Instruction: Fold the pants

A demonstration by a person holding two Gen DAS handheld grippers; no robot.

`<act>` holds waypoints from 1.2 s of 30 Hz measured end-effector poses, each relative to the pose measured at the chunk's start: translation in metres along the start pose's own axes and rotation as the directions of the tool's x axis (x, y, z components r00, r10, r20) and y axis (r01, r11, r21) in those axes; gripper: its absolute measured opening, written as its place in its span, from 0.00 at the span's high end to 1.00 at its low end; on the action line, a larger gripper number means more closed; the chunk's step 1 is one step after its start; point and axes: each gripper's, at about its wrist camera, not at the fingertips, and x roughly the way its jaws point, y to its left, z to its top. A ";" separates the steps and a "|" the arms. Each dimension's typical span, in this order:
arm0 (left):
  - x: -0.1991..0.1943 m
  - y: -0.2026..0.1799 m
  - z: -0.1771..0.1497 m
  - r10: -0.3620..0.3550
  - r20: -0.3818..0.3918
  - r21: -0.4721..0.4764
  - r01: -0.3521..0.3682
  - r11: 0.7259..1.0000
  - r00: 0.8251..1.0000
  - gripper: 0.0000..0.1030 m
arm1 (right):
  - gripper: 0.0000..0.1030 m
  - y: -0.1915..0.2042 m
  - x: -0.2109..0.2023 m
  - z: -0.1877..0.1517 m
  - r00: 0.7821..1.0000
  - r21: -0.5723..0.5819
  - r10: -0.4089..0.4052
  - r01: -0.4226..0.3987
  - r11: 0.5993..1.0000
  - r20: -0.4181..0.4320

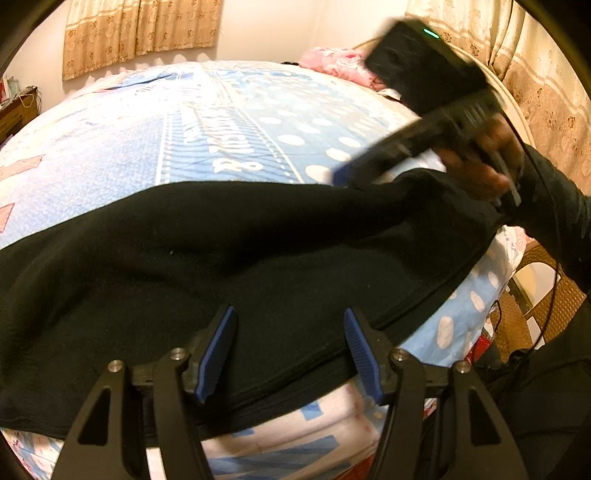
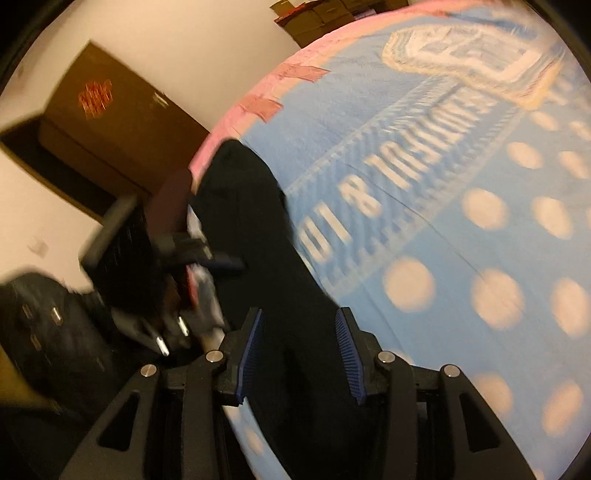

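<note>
Black pants (image 1: 229,266) lie stretched along the near edge of the bed, over a blue dotted sheet (image 1: 258,122). My left gripper (image 1: 290,347) is open, its blue pads just above the pants' near hem, holding nothing. My right gripper (image 2: 299,354) is open over the pants (image 2: 258,236) at their other end; it shows blurred at the upper right of the left wrist view (image 1: 417,147), above the cloth. The left gripper also shows blurred in the right wrist view (image 2: 207,258), beside the pants.
A pink pillow (image 1: 332,62) lies at the bed's far end. Curtains (image 1: 136,33) hang behind. A brown wardrobe (image 2: 110,122) stands by the wall. A wicker chair (image 1: 532,295) stands right of the bed. A cable (image 1: 546,317) hangs near it.
</note>
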 end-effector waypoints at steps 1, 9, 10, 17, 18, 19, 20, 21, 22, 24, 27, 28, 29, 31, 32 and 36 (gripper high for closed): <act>0.000 0.000 0.000 0.000 0.000 0.000 0.000 1.000 1.000 0.39 | 0.59 -0.001 0.005 0.006 0.999 0.019 0.035 -0.036 0.999 0.001; 0.000 -0.001 0.000 -0.004 0.000 -0.003 0.004 1.000 1.000 0.39 | 0.62 0.002 0.075 0.061 0.980 0.161 0.193 -0.183 0.970 -0.044; 0.000 -0.002 0.000 -0.003 0.000 -0.002 0.003 1.000 1.000 0.39 | 0.67 0.003 0.084 0.064 0.977 0.174 0.205 -0.193 0.966 -0.054; 0.000 -0.006 0.000 0.005 0.004 0.004 -0.005 1.000 1.000 0.39 | 0.90 0.009 0.098 0.083 0.980 0.202 0.195 -0.201 0.959 0.049; 0.000 -0.006 0.000 0.008 0.006 0.006 -0.008 1.000 1.000 0.39 | 0.91 0.009 0.095 0.086 0.984 0.196 0.169 -0.178 0.964 0.062; 0.000 -0.007 0.000 0.015 0.008 0.010 -0.015 1.000 1.000 0.39 | 0.92 0.014 0.089 0.093 0.991 0.160 0.107 -0.118 0.980 0.079; 0.000 -0.009 0.000 0.025 0.011 0.018 -0.025 1.000 1.000 0.39 | 0.92 0.024 0.085 0.100 0.996 0.097 0.051 -0.059 0.994 0.079; 0.000 -0.011 0.000 0.035 0.014 0.026 -0.036 0.999 0.999 0.39 | 0.92 0.035 0.083 0.104 0.997 0.033 0.009 -0.011 0.999 0.082; 0.001 -0.012 0.000 0.043 0.015 0.031 -0.044 0.999 0.999 0.38 | 0.92 0.056 0.080 0.109 0.995 -0.085 -0.044 0.052 0.995 0.089; 0.003 -0.014 -0.001 0.047 0.010 0.035 -0.048 0.998 0.999 0.38 | 0.92 0.079 0.084 0.109 0.985 -0.254 -0.141 0.162 0.954 0.099; 0.004 -0.018 -0.002 0.054 0.005 0.046 -0.054 0.997 0.999 0.38 | 0.92 0.047 0.105 0.110 0.984 -0.159 -0.176 0.177 0.971 0.015; 0.004 -0.019 -0.002 0.056 0.004 0.048 -0.056 0.997 0.998 0.38 | 0.91 0.036 0.102 0.109 0.991 -0.118 -0.132 0.133 0.984 0.019; 0.004 -0.020 -0.002 0.056 0.000 0.051 -0.056 0.997 0.998 0.38 | 0.89 0.020 0.095 0.110 0.998 -0.048 -0.049 0.050 0.998 0.035; 0.005 -0.024 -0.002 0.054 -0.014 0.060 -0.053 0.997 0.998 0.38 | 0.84 0.003 0.077 0.107 0.995 0.022 -0.033 0.031 0.999 0.090; 0.005 -0.024 -0.004 0.054 -0.018 0.066 -0.053 0.996 0.998 0.38 | 0.84 -0.001 0.068 0.106 0.993 0.052 -0.036 0.030 0.998 0.114; 0.005 -0.030 -0.006 0.047 -0.040 0.092 -0.044 0.995 0.998 0.38 | 0.82 -0.024 0.018 0.099 0.977 0.153 -0.030 -0.003 0.988 0.212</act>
